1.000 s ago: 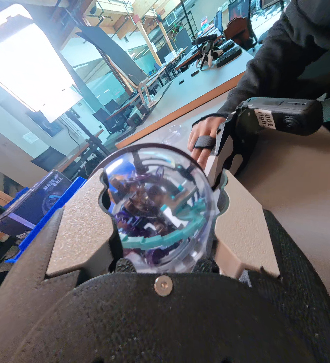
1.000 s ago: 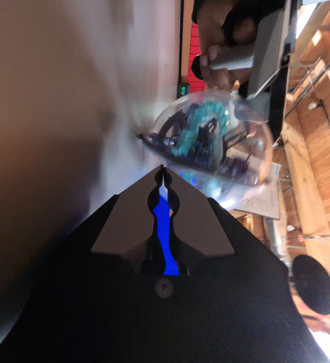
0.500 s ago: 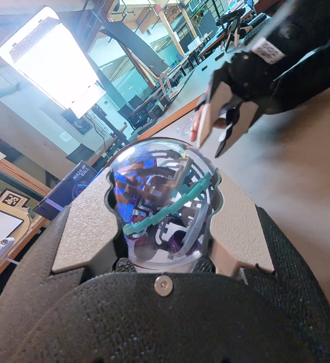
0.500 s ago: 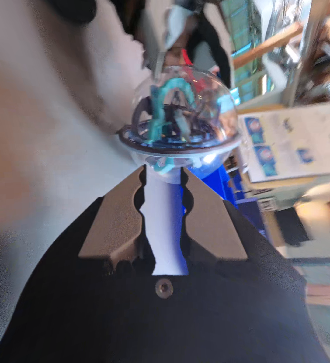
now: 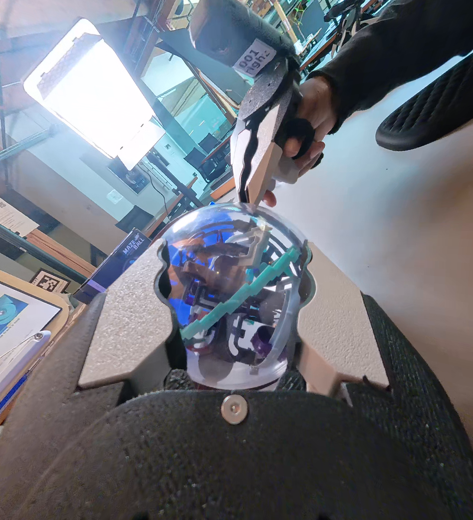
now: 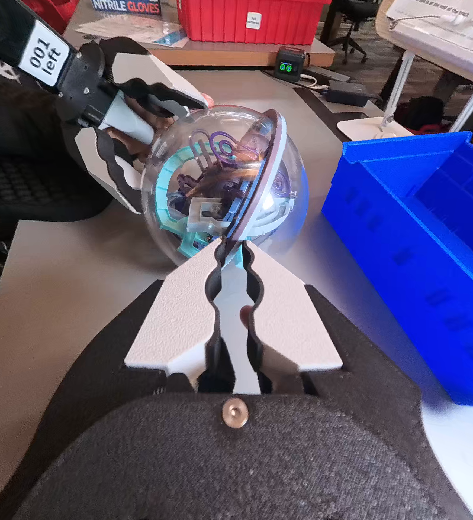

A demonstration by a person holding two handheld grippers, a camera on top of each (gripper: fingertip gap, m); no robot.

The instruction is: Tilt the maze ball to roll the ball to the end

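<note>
The maze ball is a clear sphere with teal, purple and grey tracks inside. My left gripper is shut on it, one finger on each side, holding it above the table. In the right wrist view the ball is tilted, with its dark rim running down to my right gripper. The right jaws stand a narrow gap apart and pinch the rim at their tips. The left gripper clasps the ball's far left side. The right gripper touches the ball's top. I cannot make out the small ball inside.
A blue bin stands on the grey table just right of the ball. A red crate and a black device with green lights sit behind. A dark box and a clipboard are at left.
The right gripper swung from beside the ball to over it, opened, then narrowed onto the rim. The left gripper kept its hold and turned the ball.
</note>
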